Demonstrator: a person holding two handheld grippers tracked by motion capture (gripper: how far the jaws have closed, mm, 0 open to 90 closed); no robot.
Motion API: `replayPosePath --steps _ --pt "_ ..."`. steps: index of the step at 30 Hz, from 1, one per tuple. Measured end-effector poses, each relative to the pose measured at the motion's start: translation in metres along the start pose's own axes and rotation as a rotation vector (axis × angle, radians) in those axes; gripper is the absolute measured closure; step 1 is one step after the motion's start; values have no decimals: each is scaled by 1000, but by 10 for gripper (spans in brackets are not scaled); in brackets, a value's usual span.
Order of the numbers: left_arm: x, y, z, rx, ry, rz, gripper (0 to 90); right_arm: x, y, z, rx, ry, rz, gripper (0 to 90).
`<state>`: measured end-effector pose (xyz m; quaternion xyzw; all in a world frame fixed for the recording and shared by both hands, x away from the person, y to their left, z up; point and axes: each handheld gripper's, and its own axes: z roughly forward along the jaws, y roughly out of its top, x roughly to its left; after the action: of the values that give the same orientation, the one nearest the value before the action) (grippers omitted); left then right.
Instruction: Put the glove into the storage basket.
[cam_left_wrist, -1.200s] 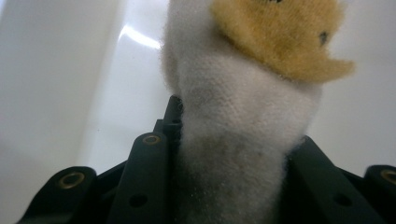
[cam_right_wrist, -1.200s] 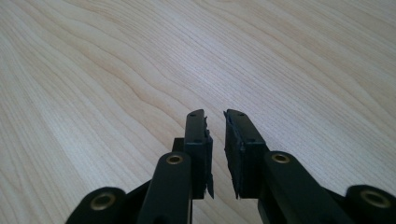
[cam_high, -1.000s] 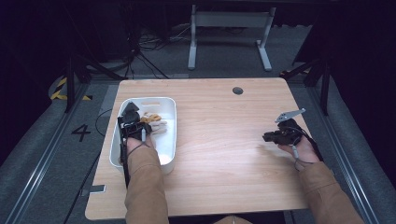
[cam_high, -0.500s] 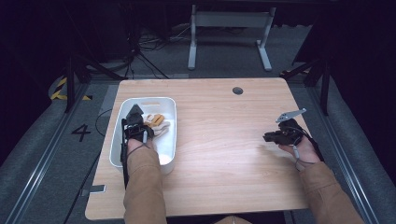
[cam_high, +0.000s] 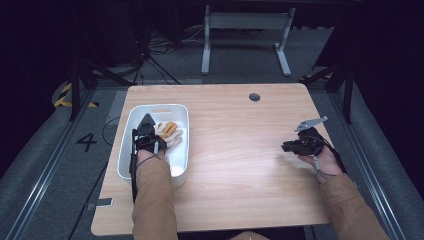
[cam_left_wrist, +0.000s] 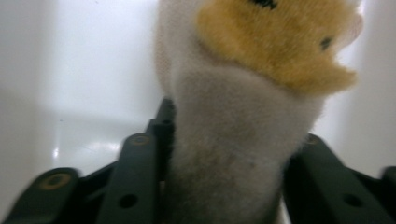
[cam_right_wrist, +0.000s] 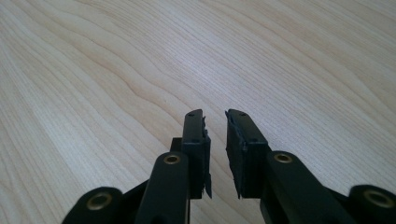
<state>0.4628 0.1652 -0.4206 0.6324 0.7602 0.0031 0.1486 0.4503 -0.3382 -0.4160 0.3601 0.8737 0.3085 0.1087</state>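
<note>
Inside the bin (cam_high: 131, 125), the plush toy's (cam_left_wrist: 243, 116) long axis runs straight out from the left tool (cam_left_wrist: 229, 154).

Left gripper (cam_high: 148, 131): near the tabletop's left edge, jaws clamped (forearm reaching in from the near edge).
Right gripper (cam_high: 295, 145): near the right edge, jaws narrowly parted.

The bench (cam_high: 235, 165) is pale wood with a clear grain and a soft matt sheen. The tub (cam_high: 131, 150) is smooth, glossy white plastic. The stuffed toy (cam_left_wrist: 233, 140) is fuzzy white and orange plush. The right hand-held gripper (cam_right_wrist: 215, 126) has matt black plastic jaws.
</note>
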Motion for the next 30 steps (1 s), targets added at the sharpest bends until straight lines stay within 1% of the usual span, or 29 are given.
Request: replayPosePath --steps 1,2,4,6,7,8,9,10,11,12,13,14,16,17,18,19,20,21,22,23,24,25,26,27,28,29,30 --pt "-1 2 2 50 -17 13 321 0 0 1 -5 1 1 760" --pt "-1 2 2 50 -17 13 324 0 0 1 -5 1 1 760" --pt "-3 3 -1 52 -38 14 302 0 0 1 -7 2 1 756" --pt "-4 4 -2 56 -46 13 262 0 0 0 -8 4 3 751" --pt "-5 4 -1 69 -51 19 262 0 0 0 -8 4 3 751" --pt "-7 5 -1 96 -41 41 230 0 0 0 -9 4 5 751" --pt "-9 5 0 106 -34 51 204 0 0 1 -8 5 7 750" --pt "-11 5 0 115 -45 62 141 0 0 1 -10 5 6 749" --pt "-12 5 0 117 -47 85 141 0 0 1 -10 5 6 749" --pt "-14 5 -1 119 -54 97 111 0 0 1 -9 7 6 749" --pt "-15 6 -1 118 -67 102 43 0 0 1 -9 8 5 749" --pt "-15 6 -1 118 -67 102 18 0 0 1 -9 8 5 749" --pt "-14 7 -2 108 -76 103 3 0 0 1 -10 9 4 748" --pt "-13 7 -5 84 -76 103 0 0 0 0 -14 10 0 748" --pt "-13 7 -5 84 -76 103 0 0 0 0 -14 10 0 748" --pt "-12 7 -7 69 -78 101 0 0 0 0 -16 10 0 746" --pt "-11 7 -12 41 -80 106 0 0 0 0 -17 11 1 746" --pt "-10 6 -15 20 -84 98 0 0 0 1 -18 10 3 745" --pt "-9 6 -18 17 -84 93 0 -1 1 1 -21 9 4 744" --pt "-9 6 -18 17 -84 93 0 -1 1 1 -21 9 4 744" --pt "-7 6 -24 -6 -97 95 0 -1 3 2 -33 9 -2 742" --pt "-6 7 -27 -15 -96 104 0 -1 4 2 -30 13 1 742" --pt "-6 7 -27 -15 -96 104 0 -1 4 2 -30 13 1 742" --pt "-5 6 -34 -61 -106 112 0 -1 6 4 -31 14 -4 740" --pt "-5 6 -34 -61 -106 112 0 -1 6 4 -31 14 -4 740" --pt "-4 6 -37 -76 -128 126 0 -2 8 5 -36 13 -8 739" --pt "-3 5 -40 -85 -142 136 0 -2 8 5 -36 13 -8 739"
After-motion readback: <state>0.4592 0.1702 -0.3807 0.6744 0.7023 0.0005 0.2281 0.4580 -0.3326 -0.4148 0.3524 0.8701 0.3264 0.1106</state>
